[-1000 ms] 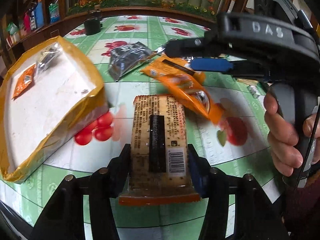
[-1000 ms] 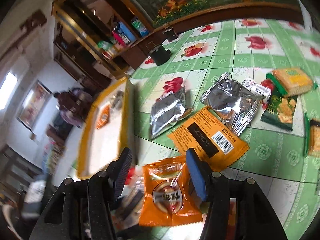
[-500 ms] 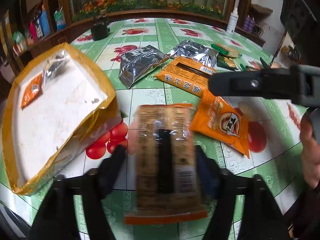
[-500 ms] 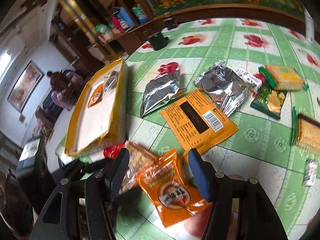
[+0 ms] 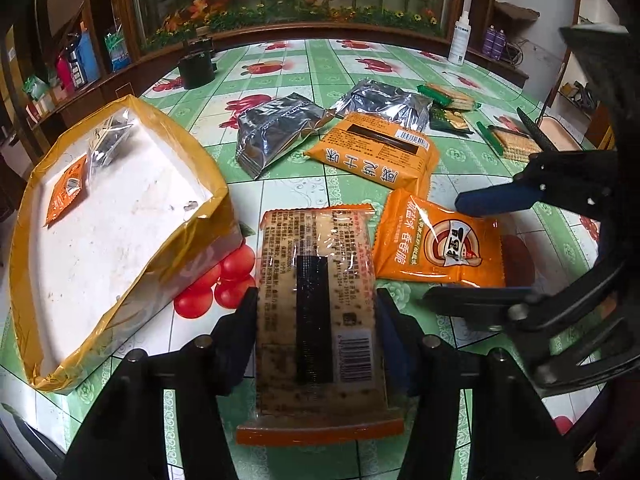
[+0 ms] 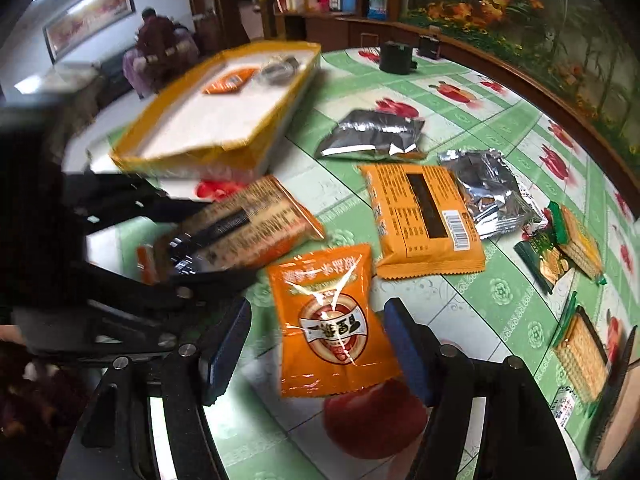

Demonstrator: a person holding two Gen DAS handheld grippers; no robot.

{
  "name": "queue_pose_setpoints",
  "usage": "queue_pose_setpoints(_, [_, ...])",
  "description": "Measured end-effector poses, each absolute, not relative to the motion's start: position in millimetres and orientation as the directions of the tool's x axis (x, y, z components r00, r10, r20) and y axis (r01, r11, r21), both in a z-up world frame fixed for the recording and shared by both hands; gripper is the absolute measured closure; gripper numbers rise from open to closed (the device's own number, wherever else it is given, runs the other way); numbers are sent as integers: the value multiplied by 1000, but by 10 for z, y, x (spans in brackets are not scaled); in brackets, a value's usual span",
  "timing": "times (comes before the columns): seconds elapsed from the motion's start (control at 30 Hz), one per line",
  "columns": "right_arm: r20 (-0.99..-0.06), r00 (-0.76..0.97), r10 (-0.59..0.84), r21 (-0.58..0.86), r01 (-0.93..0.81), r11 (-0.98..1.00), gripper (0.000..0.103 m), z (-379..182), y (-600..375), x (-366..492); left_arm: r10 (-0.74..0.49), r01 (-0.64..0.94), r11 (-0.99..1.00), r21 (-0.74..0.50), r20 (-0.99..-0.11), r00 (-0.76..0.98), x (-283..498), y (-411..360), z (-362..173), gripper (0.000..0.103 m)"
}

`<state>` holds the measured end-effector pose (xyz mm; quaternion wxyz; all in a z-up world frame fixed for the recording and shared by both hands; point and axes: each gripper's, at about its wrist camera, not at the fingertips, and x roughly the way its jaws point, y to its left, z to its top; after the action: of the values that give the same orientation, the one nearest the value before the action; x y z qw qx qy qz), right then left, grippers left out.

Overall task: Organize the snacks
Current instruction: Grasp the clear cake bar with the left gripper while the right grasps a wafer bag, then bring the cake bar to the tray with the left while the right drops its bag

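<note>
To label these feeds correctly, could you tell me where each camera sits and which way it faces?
Left wrist: on the left gripper, looking steeply down at its held cracker pack; the right gripper shows.
Right wrist: on the right gripper, looking steeply down over the orange snack bag; the left gripper shows.
Shared: yellow-rimmed tray.

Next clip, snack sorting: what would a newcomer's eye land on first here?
Probably the long cracker pack, clamped between the left gripper fingers in the foreground. Next, the orange snack bag lying on the green fruit-print tablecloth between the right gripper fingers, whose jaws have just been opening and do not press it. To the left sits a yellow-rimmed tray holding two small packets.
</note>
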<state>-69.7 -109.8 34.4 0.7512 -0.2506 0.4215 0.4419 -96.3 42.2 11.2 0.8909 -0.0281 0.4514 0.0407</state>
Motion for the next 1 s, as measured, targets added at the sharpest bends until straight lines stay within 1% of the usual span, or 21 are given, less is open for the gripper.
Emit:
queue_pose_setpoints(0.07, [-861,240,448,14,-870,493,30,294,-1105,-659,45,-98,995,-15,-807,588,-958,420,112,46])
queue_pose_setpoints(0.1, [-862,236,448,26,-863,504,35,276,-1123,-630,48,-95,995,-11,-808,587,-955,408,110,45])
queue_pose_setpoints(0.13, [-863,236,447,30,-859,511,43,262,-1130,-614,46,-90,996,-9,-810,584,-948,399,108,41])
queue_pose_setpoints(0.23, [-863,209,460,59,-863,502,55,269,-1130,-610,47,-97,995,-10,-819,571,-923,411,97,30])
queue_pose_setpoints(0.27, [-861,204,467,68,-862,502,59,283,-1133,-610,45,-96,995,-11,-822,568,-916,412,94,27])
queue_pose_setpoints(0.37, [-846,228,483,77,-843,532,61,345,-1174,-565,48,-94,996,-7,-823,566,-910,398,90,26])
queue_pose_setpoints(0.43, [-828,231,511,112,-825,554,61,405,-1230,-496,52,-98,995,-5,-821,568,-916,403,93,28])
queue_pose_setpoints(0.5, [-808,233,542,162,-795,584,61,462,-1284,-410,61,-108,994,-3,-812,580,-935,413,109,45])
queue_pose_setpoints(0.53, [-799,235,554,186,-779,599,61,480,-1313,-367,63,-115,993,-6,-808,586,-945,424,114,48])
queue_pose_setpoints(0.8, [-752,256,607,249,-743,621,61,578,-1344,-332,22,-132,989,-72,-796,604,-1012,473,135,49])
queue_pose_setpoints(1.0, [-738,266,620,264,-731,629,61,605,-1364,-309,24,-119,991,-67,-769,638,-1070,392,284,50])
